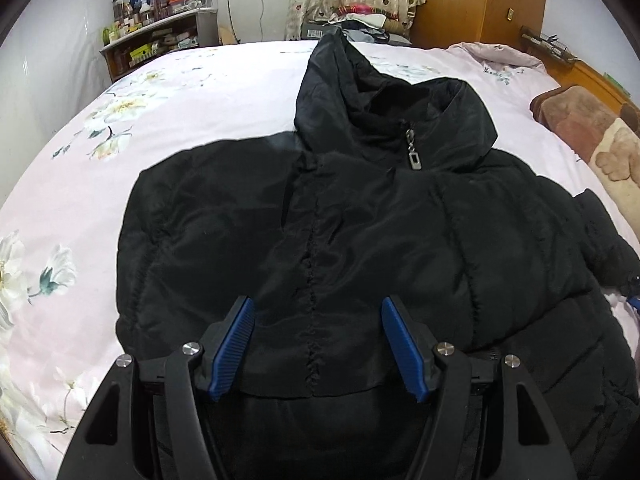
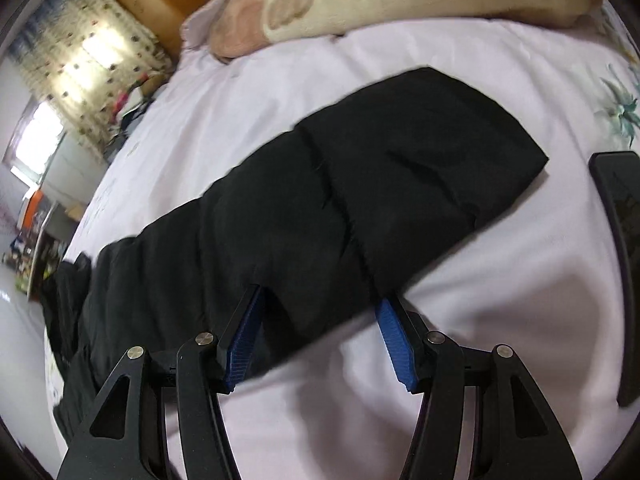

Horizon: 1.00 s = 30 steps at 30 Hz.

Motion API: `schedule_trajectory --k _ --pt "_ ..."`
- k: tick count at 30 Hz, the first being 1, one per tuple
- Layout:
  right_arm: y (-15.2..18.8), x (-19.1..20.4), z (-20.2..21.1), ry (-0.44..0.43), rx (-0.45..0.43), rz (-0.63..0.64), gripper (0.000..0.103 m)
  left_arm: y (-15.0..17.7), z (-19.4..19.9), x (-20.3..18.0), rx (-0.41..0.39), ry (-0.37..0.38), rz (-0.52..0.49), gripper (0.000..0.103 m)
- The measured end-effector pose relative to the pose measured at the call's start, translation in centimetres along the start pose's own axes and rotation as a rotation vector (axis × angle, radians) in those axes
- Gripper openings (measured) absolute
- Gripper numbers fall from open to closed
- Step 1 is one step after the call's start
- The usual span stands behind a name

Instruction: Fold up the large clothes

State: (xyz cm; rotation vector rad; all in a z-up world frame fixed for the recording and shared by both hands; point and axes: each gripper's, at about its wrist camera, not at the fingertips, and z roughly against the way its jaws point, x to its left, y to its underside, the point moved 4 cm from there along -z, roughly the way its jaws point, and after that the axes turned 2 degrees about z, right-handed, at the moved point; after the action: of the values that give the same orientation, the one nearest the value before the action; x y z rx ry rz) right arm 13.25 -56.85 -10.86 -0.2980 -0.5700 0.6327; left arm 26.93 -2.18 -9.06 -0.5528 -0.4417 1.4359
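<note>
A black puffer jacket (image 1: 360, 240) with a hood lies on a pink floral bed sheet (image 1: 180, 112), zipper pull showing at the collar. One sleeve appears folded across its front, its end between my left fingers. My left gripper (image 1: 318, 304) is open just above that sleeve, holding nothing. In the right wrist view the jacket's other sleeve (image 2: 360, 184) stretches out flat across the sheet (image 2: 500, 300). My right gripper (image 2: 320, 296) is open at the sleeve's near edge, its fingertips at the fabric, jaws wide apart.
A folded brown and cream blanket (image 1: 596, 136) lies along the bed's right side. A cluttered shelf (image 1: 156, 36) stands beyond the bed at the left, a wooden wardrobe (image 1: 480, 0) at the back. A black object (image 2: 618, 264) sits at the right edge of the right wrist view.
</note>
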Motion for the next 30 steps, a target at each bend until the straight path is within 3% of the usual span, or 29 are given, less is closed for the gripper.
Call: schedule_trajectory --k 4,8,10,18,24,30 --pt "-0.7 -0.2 -0.5 0.009 -0.017 -0.045 0.055 0.3 -0.5 0.0 -0.002 -0.002 -0.010 0.069" --pt "-1.2 0.2 -0.1 0.028 -0.025 -0.052 0.019 0.3 -0.7 0.1 0.003 0.002 -0.016 0.069" --pt "-1.4 0.7 0.8 0.028 -0.033 -0.044 0.015 0.2 -0.7 0.2 0.008 0.006 -0.014 0.069" --pt "-2.7 6.5 8.4 -0.068 -0.146 0.062 0.012 0.2 2.5 0.8 -0.010 0.026 0.031 0.068" --pt "-2.4 14.9 14.1 -0.180 -0.225 0.211 0.012 0.3 5.5 1.8 -0.050 0.057 0.039 0.068" --pt "0.5 24.1 16.7 -0.313 -0.226 0.365 0.012 0.0 7.8 3.9 -0.096 0.062 0.045 0.068"
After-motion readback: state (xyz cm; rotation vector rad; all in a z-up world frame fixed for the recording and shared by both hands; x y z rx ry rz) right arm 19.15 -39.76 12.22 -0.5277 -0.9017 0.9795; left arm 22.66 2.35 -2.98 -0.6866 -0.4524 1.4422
